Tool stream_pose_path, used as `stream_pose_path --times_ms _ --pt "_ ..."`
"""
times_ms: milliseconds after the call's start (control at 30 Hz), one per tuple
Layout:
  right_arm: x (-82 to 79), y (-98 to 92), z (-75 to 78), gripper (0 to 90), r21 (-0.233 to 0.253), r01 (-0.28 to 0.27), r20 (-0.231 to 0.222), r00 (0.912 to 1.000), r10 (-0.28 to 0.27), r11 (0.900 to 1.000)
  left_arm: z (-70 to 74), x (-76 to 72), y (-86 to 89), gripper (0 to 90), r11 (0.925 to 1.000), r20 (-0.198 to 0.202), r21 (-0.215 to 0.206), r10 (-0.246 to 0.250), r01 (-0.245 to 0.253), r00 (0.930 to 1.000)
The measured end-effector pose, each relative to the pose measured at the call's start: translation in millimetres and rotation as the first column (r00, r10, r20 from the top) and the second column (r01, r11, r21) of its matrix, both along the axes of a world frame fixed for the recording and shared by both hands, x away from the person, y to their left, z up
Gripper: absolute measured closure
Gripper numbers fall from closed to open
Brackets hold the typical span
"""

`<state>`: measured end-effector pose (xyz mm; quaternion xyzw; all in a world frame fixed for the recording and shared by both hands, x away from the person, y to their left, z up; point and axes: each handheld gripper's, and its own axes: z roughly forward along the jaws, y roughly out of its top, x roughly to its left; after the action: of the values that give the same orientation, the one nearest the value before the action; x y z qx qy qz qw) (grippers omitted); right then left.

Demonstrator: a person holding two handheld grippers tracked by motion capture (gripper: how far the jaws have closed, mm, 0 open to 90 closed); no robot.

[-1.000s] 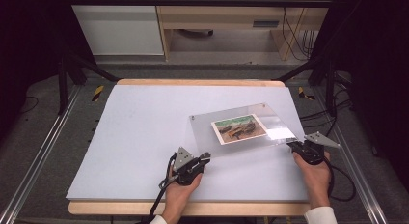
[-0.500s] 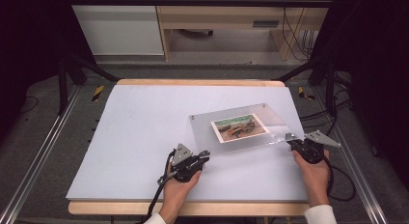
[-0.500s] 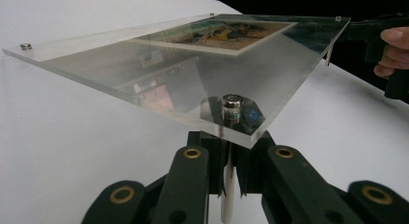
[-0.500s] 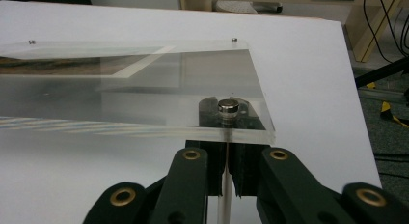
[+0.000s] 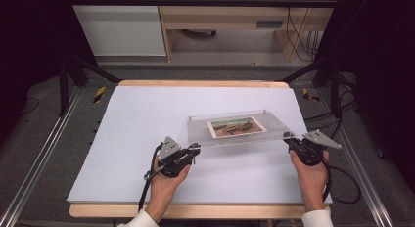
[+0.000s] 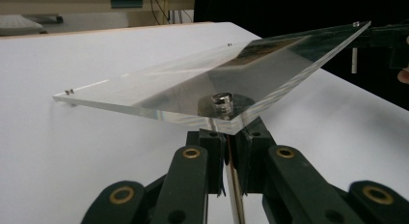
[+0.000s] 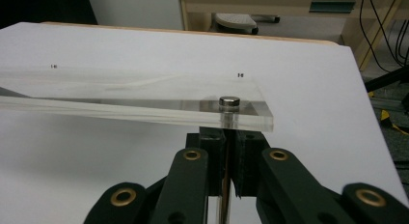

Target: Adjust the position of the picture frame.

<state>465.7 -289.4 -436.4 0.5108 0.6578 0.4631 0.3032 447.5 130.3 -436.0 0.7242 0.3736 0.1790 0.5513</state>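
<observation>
Two claws hold one clear plastic frame (image 5: 235,129) by its near corners, above the right half of the white worktop (image 5: 137,119). The left claw (image 5: 195,149) is closed on the near left corner, the right claw (image 5: 288,138) on the near right one; in each gripper view the jaws stand pressed together just under a small metal stud (image 6: 222,101) set in that corner. A photo (image 5: 237,126) lies sandwiched in the frame. The far edge looks close to the worktop, but whether it touches I cannot tell.

The main risk, I judge, is slip: the plastic is smooth and each grip takes only a corner tip. If one hand rises or pulls faster than the other, the frame could twist and drop. Squeezing harder might chip a corner. Spreading the hands apart would pull the corners free.
</observation>
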Motion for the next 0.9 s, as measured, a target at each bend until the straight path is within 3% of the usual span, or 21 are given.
stream_pose_path --times_ms 333,567,900 --pt "3.6 60.5 15.7 84.3 -0.003 -0.033 0.025 0.9992 0.033 0.999 15.2 0.4 57.2 81.6 0.9975 0.045 -0.019 0.068 -0.067 0.9967" --pt "5.5 81.9 17.9 83.8 -0.007 -0.046 0.033 0.9984 0.046 0.999 18.9 3.0 76.7 81.8 0.9942 0.06 -0.038 0.103 -0.101 0.9928" --pt "6.2 97.5 18.2 83.8 0.0 -0.019 0.043 0.9989 0.019 1.0 22.3 5.8 87.5 81.6 0.9941 0.08 -0.028 0.107 -0.105 0.9911"
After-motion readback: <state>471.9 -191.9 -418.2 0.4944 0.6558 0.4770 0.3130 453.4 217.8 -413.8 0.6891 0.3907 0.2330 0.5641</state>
